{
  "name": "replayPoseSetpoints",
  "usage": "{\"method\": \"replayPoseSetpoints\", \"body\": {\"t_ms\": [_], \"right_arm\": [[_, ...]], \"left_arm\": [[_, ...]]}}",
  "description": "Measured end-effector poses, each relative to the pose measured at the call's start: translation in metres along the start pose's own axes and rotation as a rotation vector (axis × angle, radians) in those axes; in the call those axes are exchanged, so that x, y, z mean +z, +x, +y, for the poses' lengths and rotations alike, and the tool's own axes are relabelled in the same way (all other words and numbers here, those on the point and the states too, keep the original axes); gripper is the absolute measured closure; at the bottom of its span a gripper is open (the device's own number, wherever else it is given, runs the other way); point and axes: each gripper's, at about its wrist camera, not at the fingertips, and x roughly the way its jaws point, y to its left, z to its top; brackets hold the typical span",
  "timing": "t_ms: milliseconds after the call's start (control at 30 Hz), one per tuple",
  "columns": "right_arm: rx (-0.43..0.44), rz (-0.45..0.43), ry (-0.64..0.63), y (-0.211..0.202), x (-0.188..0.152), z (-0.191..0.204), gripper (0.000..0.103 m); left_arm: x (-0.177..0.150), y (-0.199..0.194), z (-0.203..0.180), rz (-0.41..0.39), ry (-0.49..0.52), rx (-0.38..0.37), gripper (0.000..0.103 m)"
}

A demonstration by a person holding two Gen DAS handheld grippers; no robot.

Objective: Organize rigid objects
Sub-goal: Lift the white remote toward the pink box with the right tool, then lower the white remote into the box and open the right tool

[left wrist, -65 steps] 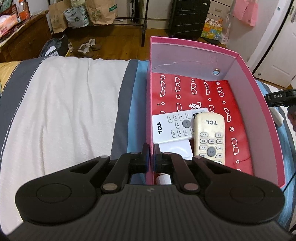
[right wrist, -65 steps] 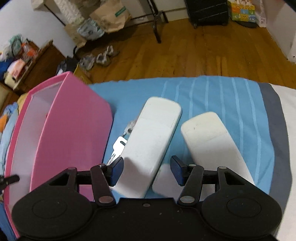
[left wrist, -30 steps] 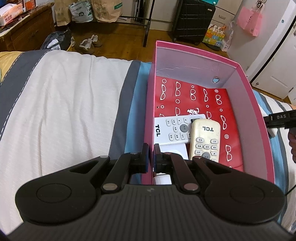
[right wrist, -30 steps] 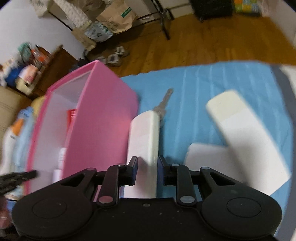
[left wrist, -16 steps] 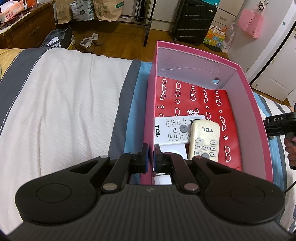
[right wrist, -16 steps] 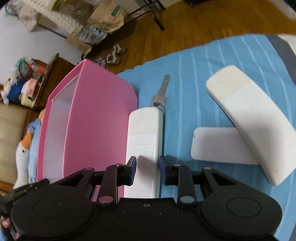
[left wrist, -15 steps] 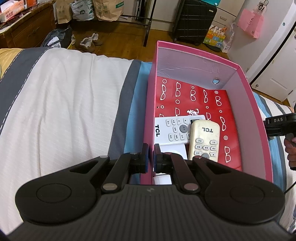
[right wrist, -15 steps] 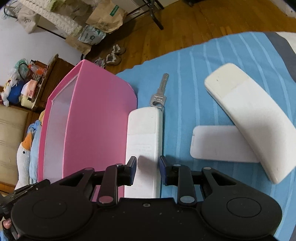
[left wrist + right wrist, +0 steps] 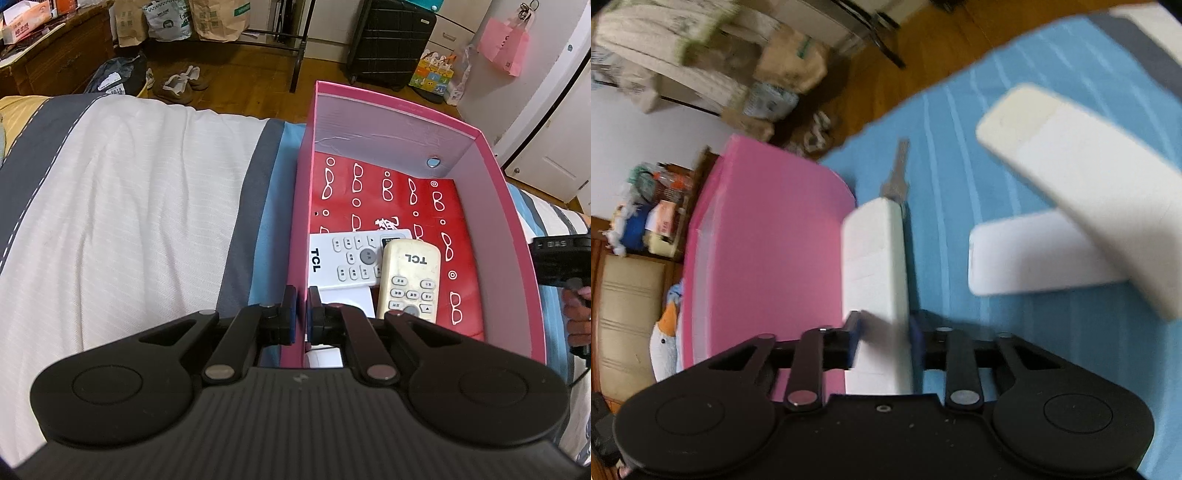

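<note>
- Left wrist view: little has changed from half a second ago. The left gripper (image 9: 300, 314) stays pinched on the near-left wall of the pink box (image 9: 517, 236), one finger outside and one inside.
- The box sits on a bed with a white, grey and blue striped cover (image 9: 147, 206); behind it are a wood floor, a black suitcase (image 9: 388, 40) and paper bags.
- Inside, on a red liner, a white TCL remote (image 9: 347, 264) lies crosswise, while a cream TCL remote (image 9: 410, 280) lies with its long axis running away from the camera, overlapping the white one's right end.
- Right wrist view: the frame is now motion-blurred and the scene tilted compared with half a second ago. The right gripper (image 9: 882, 339) remains clamped on a white remote (image 9: 875, 266), held back-up just beside the box's outer wall (image 9: 768, 251).
- Its long axis points straight away along the fingers, toward a metal key (image 9: 899, 177) on the blue cover.
- To the right, a cream remote (image 9: 1089, 184) lies diagonally across a flat white remote (image 9: 1027, 254).
</note>
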Motion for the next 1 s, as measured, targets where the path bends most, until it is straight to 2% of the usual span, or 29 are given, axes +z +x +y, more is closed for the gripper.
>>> {"method": "replayPoseSetpoints", "body": {"t_ms": [67, 200, 267, 367, 400, 500, 667, 833, 1000], "right_arm": [[-0.006, -0.03, -0.036, -0.013, -0.001, 0.007, 0.083], [-0.102, -0.049, -0.164, -0.029, -0.006, 0.03, 0.084], [-0.125, -0.059, -0.171, -0.036, -0.005, 0.037, 0.084], [-0.144, -0.097, -0.256, -0.048, -0.011, 0.056, 0.084], [-0.129, -0.115, -0.278, -0.053, -0.012, 0.063, 0.084], [0.026, -0.169, -0.345, -0.073, -0.016, 0.088, 0.083], [0.127, -0.118, -0.455, -0.076, -0.019, 0.146, 0.084], [0.065, 0.004, -0.572, -0.041, -0.034, 0.183, 0.084], [-0.138, 0.036, -0.818, -0.003, -0.058, 0.2, 0.084]], "left_arm": [[0.0, 0.0, 0.0, 0.0, 0.0, 0.0, 0.099], [0.0, 0.0, 0.0, 0.0, -0.001, -0.001, 0.099], [0.0, 0.0, 0.0, 0.0, 0.0, -0.001, 0.099], [0.0, 0.0, 0.0, 0.0, 0.0, 0.0, 0.099], [0.0, 0.0, 0.0, 0.0, 0.0, 0.001, 0.099], [0.0, 0.0, 0.0, 0.0, -0.001, 0.003, 0.099], [0.001, 0.0, 0.0, -0.001, 0.0, 0.003, 0.099], [-0.001, 0.0, 0.0, -0.003, -0.004, -0.004, 0.099], [-0.002, 0.0, 0.001, -0.006, -0.005, -0.007, 0.099]]}}
